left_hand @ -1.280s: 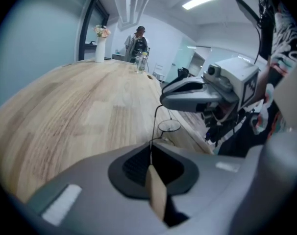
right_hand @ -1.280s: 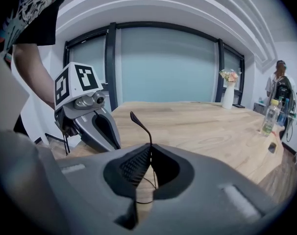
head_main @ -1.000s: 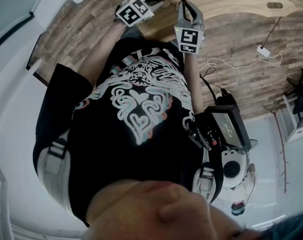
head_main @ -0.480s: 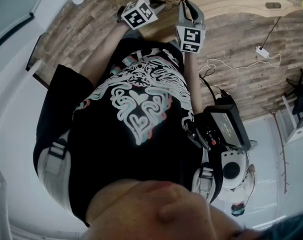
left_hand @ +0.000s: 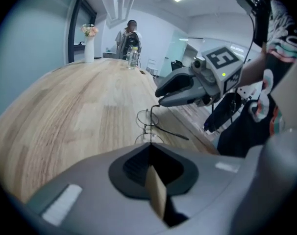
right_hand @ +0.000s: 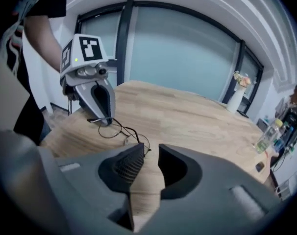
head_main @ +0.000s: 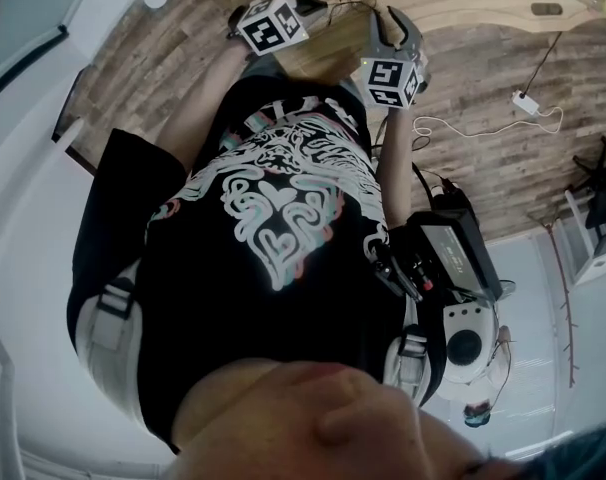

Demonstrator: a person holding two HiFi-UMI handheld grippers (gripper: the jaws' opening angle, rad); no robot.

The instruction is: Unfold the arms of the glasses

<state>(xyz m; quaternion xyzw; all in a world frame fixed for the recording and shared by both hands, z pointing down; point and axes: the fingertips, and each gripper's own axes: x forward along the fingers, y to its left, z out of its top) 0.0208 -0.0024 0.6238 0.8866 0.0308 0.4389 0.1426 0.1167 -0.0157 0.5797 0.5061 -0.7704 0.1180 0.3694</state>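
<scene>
Thin wire-framed glasses lie on the wooden table near its front edge. In the right gripper view, my left gripper is shut on the tip of one arm of the glasses. In the left gripper view its jaws meet in a narrow slit, with a thin wire of the glasses running into it. My right gripper is open, a lens rim just beyond its left fingertip and nothing between the pads. In the head view both marker cubes hang over the table edge, left and right.
A white vase with flowers and bottles stand at the table's far end, where a person is. The table's front edge runs close to my body. A cable and a white power strip lie on the floor.
My right gripper has shifted right and toward my body and has rolled, its cube now showing another face. The left gripper has rolled slightly and stayed in place.
</scene>
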